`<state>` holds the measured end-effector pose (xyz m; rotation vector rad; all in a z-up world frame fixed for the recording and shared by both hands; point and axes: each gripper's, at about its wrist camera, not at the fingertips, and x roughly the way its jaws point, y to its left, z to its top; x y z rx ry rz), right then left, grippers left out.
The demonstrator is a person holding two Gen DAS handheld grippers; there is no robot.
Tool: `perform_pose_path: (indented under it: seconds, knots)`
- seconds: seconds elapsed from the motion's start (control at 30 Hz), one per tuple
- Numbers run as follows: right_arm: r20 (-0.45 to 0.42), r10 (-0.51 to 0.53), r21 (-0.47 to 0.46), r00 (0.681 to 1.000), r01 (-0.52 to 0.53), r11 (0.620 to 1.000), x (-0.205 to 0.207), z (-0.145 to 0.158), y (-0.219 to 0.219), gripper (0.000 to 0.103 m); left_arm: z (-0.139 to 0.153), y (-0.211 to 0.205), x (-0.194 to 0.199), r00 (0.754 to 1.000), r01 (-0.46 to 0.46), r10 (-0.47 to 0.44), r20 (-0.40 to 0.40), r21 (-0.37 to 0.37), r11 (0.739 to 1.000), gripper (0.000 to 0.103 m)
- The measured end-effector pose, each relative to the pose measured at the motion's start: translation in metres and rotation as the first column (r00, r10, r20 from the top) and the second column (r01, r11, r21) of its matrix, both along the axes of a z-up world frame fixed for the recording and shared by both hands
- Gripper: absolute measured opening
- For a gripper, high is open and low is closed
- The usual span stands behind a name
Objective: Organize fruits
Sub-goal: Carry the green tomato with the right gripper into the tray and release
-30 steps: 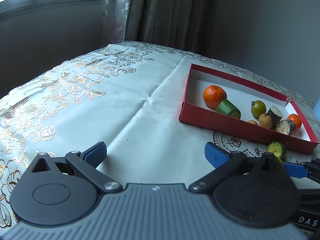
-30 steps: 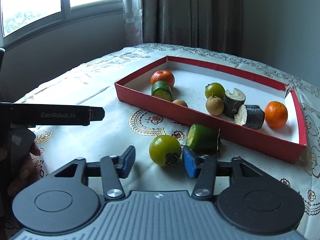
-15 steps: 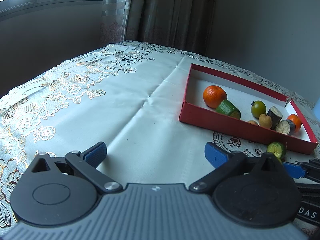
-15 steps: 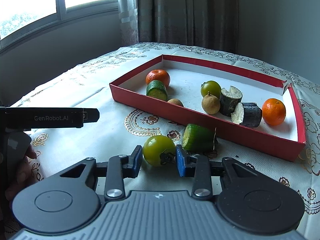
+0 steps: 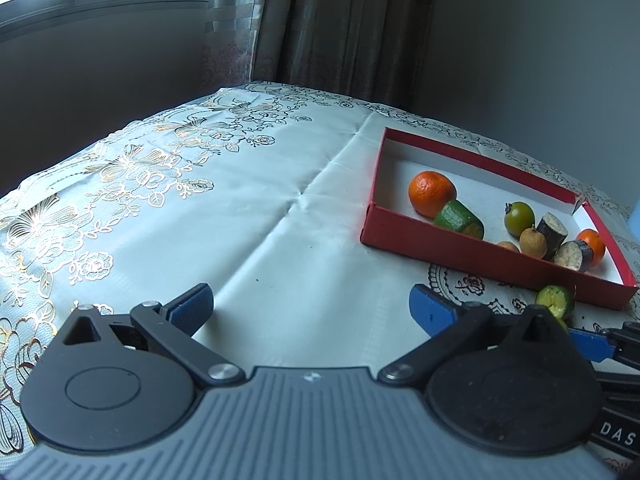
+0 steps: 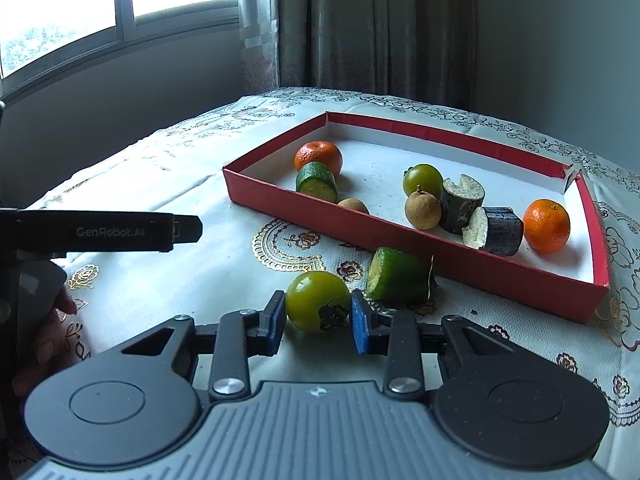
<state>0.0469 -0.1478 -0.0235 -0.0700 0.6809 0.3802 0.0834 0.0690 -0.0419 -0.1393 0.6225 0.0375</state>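
- right gripper (image 6: 318,316) has just been closing and it's now clamped on the green tomato (image 6: 318,300), which sits on the table (image 6: 168,276) just outside the near wall of the red box (image 6: 440,256)
- cucumber chunk (image 6: 396,276) lies right beside that tomato, also outside the box
- left gripper (image 5: 310,306) has its fingers spread wide over bare tablecloth, nothing between them

Black two-finger right gripper (image 6: 318,320) with blue pads, silver screws, ribbed grey base, matching left gripper (image 5: 310,306), "GenRobot.AI" lettering
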Motion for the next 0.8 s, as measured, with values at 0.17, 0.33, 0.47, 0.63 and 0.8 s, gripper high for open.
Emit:
perform_pose_path:
  seconds: [0.17,0.33,0.47,0.63,0.8]
  knots:
    - [0.018,0.002,-0.005,1.000,-0.002,1.000,-0.011,0.003,-0.003,0.033,0.000,-0.001,0.000,1.000,-0.007,0.007,-0.003,0.008,1.000,0.103]
    - [0.029,-0.011,0.002,1.000,0.011,1.000,-0.021,0.006,-0.013,0.033,-0.001,-0.003,0.001,1.000,0.001,-0.001,-0.010,0.025,1.000,0.103]
    - [0.035,-0.029,0.011,0.999,0.029,1.000,-0.027,0.008,-0.025,0.033,-0.001,-0.006,0.001,1.000,0.007,-0.007,-0.015,0.041,0.999,0.103]
    - [0.047,-0.044,0.025,0.998,0.043,0.999,-0.034,0.011,-0.039,0.033,-0.002,-0.007,0.002,1.000,0.010,-0.009,-0.022,0.059,0.998,0.103]
    - [0.066,-0.058,0.033,0.996,0.056,0.998,-0.042,0.014,-0.051,0.033,-0.003,-0.010,0.003,0.999,0.016,-0.014,-0.030,0.077,0.997,0.103]
